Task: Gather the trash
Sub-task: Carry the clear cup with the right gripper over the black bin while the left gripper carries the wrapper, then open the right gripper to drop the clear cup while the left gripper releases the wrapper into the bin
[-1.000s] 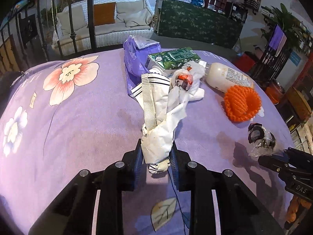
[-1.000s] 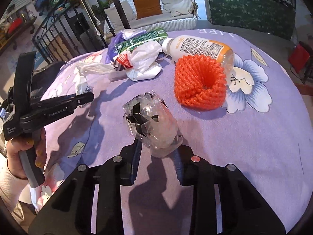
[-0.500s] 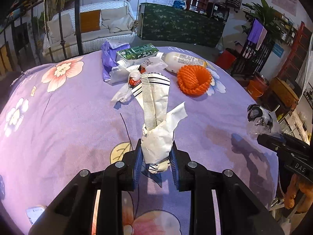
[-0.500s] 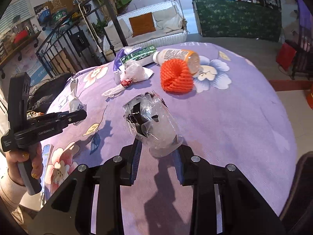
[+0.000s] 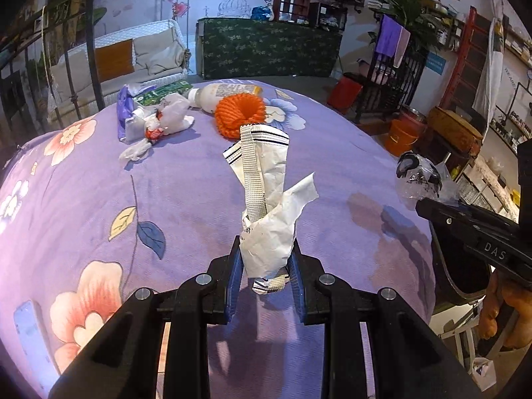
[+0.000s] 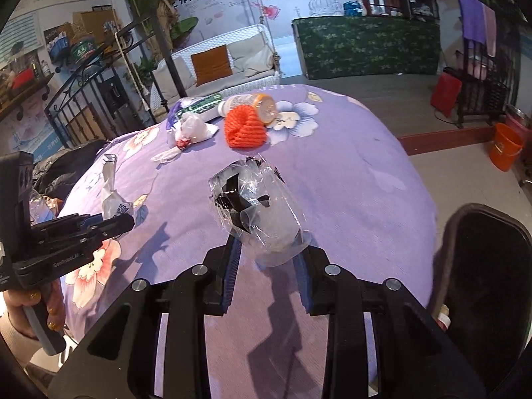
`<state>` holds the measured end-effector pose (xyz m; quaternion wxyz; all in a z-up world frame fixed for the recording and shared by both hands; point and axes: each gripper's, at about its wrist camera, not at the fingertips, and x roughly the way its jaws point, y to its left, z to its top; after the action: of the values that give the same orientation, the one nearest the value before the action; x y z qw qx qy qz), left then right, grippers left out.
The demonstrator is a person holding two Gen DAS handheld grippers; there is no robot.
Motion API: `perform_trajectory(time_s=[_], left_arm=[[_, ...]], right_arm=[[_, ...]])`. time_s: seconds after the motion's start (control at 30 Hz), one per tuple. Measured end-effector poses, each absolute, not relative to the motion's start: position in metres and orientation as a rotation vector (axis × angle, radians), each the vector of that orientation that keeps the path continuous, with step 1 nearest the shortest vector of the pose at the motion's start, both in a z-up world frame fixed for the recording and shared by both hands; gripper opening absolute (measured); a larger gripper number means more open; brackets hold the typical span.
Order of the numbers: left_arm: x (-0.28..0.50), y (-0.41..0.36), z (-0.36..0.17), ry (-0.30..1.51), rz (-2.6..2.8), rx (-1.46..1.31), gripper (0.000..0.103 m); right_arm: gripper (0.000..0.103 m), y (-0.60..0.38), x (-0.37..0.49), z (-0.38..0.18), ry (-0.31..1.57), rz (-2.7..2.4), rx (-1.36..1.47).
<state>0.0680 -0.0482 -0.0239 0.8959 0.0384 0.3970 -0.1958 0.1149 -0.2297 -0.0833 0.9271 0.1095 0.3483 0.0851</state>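
My left gripper point(image 5: 265, 262) is shut on a crumpled white paper wrapper point(image 5: 266, 199) and holds it upright above the near part of the purple flowered tablecloth point(image 5: 166, 206). My right gripper point(image 6: 267, 259) is shut on a crumpled clear plastic wrapper with black print point(image 6: 256, 212), held above the cloth. The same plastic wrapper point(image 5: 419, 179) shows at the right of the left wrist view. The paper wrapper point(image 6: 111, 196) shows at the left of the right wrist view. Other trash lies at the table's far side: an orange foam net point(image 5: 240, 116), a white bottle point(image 5: 226, 92), a white plastic bag point(image 5: 166, 119) and a green carton point(image 5: 163, 91).
A dark bin rim point(image 6: 485, 266) stands by the table's near right edge. A purple wrapper point(image 5: 124, 116) lies by the far trash. A phone point(image 5: 30, 326) lies at the near left. An orange bucket point(image 6: 507, 146) stands on the floor at right.
Both grippers have pulled back and up from the trash pile with their wrappers held. The far trash now looks smaller and further off. The dark bin has come into the right wrist view.
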Motion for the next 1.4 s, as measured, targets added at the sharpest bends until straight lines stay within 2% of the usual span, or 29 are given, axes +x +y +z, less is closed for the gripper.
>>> perform_trajectory(time_s=[0.77, 1.27, 1.37, 1.4], left_arm=[[0.032, -0.153, -0.029, 0.79, -0.633, 0.108, 0.025], [0.018, -0.223, -0.041, 0.813, -0.774, 0.17, 0.025], [0.015, -0.232, -0.045, 0.821, -0.786, 0.18, 0.025], [0.013, -0.235, -0.047, 0.826, -0.792, 0.182, 0.025]], right_arm=[[0.031, -0.338, 0.031, -0.105, 0.701, -0.171, 0.291], [0.032, -0.399, 0.017, -0.155, 0.834, -0.382, 0.346], [0.033, -0.403, 0.016, -0.168, 0.864, -0.395, 0.374], [0.038, -0.404, 0.015, -0.171, 0.867, -0.394, 0.384]])
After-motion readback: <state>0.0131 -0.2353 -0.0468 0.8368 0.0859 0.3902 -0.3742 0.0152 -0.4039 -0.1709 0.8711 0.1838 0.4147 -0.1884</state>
